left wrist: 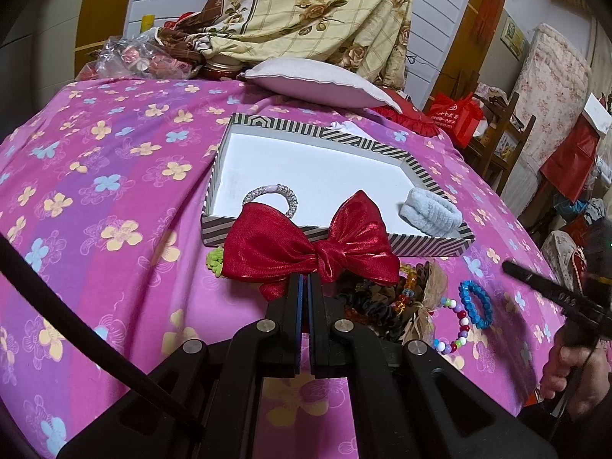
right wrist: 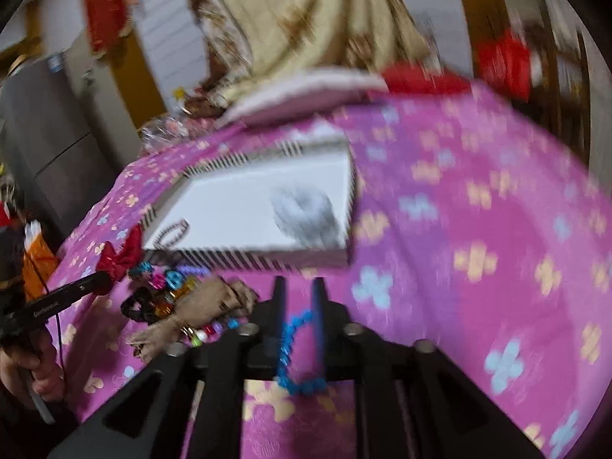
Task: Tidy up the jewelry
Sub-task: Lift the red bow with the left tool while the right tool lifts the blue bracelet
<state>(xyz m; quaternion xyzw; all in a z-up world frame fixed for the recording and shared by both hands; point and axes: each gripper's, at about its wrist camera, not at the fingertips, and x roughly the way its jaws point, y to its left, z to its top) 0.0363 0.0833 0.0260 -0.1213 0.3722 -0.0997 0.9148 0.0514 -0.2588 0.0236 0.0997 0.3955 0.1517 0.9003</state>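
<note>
My left gripper [left wrist: 305, 280] is shut on the lower edge of a shiny red bow [left wrist: 310, 244], held up just in front of the striped box [left wrist: 336, 135]. The box holds a silver beaded bracelet [left wrist: 271, 195] and a pale blue fluffy scrunchie [left wrist: 428, 210]. In the blurred right wrist view my right gripper [right wrist: 299, 284] stands partly open over the bedspread. A blue bead bracelet [right wrist: 292, 344] lies between its fingers, round and flat on the cloth [left wrist: 476, 304]. The left gripper [right wrist: 90, 283] and the bow [right wrist: 122, 252] show at that view's left.
A pile of amber beads, a dark scrunchie [left wrist: 376, 308], a burlap bow [left wrist: 430, 298] and a multicolour bead bracelet [left wrist: 455, 325] lies right of my left gripper. A cushion [left wrist: 321, 80] and draped fabric sit behind the box. The pink flowered bedspread [left wrist: 114, 191] drops off at the right edge.
</note>
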